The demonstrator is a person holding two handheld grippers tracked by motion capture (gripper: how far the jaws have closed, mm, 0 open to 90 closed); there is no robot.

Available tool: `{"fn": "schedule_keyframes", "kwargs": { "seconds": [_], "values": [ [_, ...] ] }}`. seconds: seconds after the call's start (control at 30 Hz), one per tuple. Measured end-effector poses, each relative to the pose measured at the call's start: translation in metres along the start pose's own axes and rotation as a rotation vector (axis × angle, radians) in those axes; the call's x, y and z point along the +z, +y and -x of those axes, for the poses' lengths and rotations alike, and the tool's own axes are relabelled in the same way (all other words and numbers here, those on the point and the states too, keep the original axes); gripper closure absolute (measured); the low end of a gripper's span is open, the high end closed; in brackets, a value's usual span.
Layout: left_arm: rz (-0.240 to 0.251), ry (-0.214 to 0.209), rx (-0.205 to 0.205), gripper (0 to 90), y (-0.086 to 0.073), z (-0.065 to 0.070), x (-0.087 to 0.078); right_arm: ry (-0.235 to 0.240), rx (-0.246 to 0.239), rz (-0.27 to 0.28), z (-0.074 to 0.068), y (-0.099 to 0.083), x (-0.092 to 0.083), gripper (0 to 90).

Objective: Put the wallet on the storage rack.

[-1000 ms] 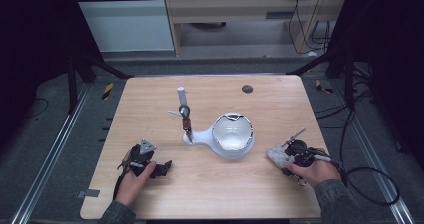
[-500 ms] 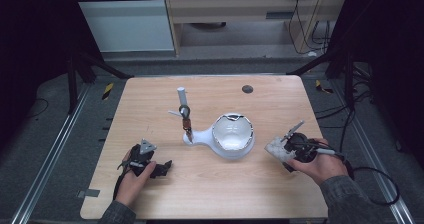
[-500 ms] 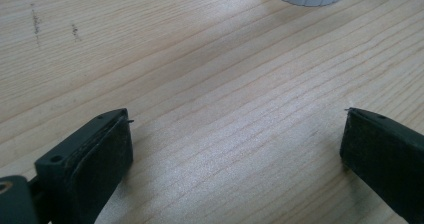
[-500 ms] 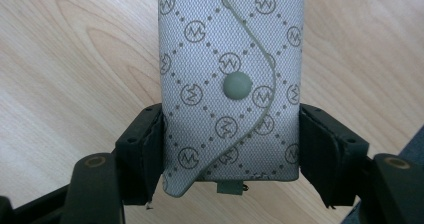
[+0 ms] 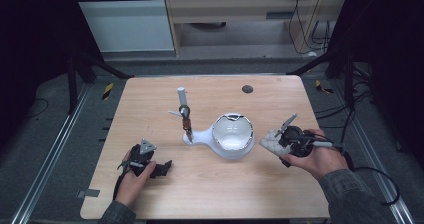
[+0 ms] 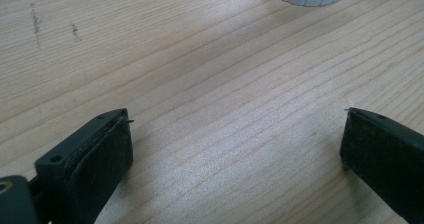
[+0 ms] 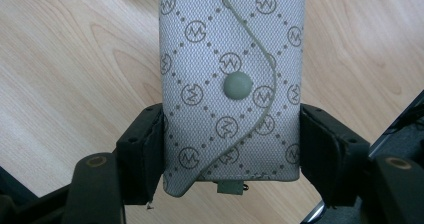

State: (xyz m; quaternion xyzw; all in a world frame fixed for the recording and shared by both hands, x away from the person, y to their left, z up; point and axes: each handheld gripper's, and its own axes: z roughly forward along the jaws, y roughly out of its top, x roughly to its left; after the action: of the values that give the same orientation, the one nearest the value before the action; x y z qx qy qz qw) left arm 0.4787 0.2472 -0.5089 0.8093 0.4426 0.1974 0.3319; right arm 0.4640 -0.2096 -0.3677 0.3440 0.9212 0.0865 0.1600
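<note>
The patterned grey pouch [image 7: 232, 89] sits clamped between the right gripper [image 5: 286, 143]'s jaws, lifted above the worktop [image 5: 210, 194] near its right edge, higher than a second ago. The white bowl [image 5: 231, 136] just left of it shows an empty white inside. The left gripper [image 5: 150, 165] rests near the front-left corner, jaws spread, unmoved.

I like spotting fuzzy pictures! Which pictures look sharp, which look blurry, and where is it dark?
Right gripper view: the patterned pouch is sharp. Left gripper view: the table's wood grain is crisp, the near jaws soft. High view: slightly grainy, table lit, surroundings dark.
</note>
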Motion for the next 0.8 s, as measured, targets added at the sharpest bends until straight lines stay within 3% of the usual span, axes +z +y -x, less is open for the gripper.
{"fn": "schedule_keyframes", "kwargs": {
  "seconds": [0.33,0.8],
  "values": [
    [0.001,0.0,-0.001,0.0,0.0,0.0,0.0,-0.045,-0.061,0.007,-0.006,0.014,-0.013,32.3],
    [0.003,0.0,-0.001,0.0,0.0,0.0,0.0,-0.043,-0.111,0.012,-0.018,0.038,-0.026,32.3]
  ]
}}
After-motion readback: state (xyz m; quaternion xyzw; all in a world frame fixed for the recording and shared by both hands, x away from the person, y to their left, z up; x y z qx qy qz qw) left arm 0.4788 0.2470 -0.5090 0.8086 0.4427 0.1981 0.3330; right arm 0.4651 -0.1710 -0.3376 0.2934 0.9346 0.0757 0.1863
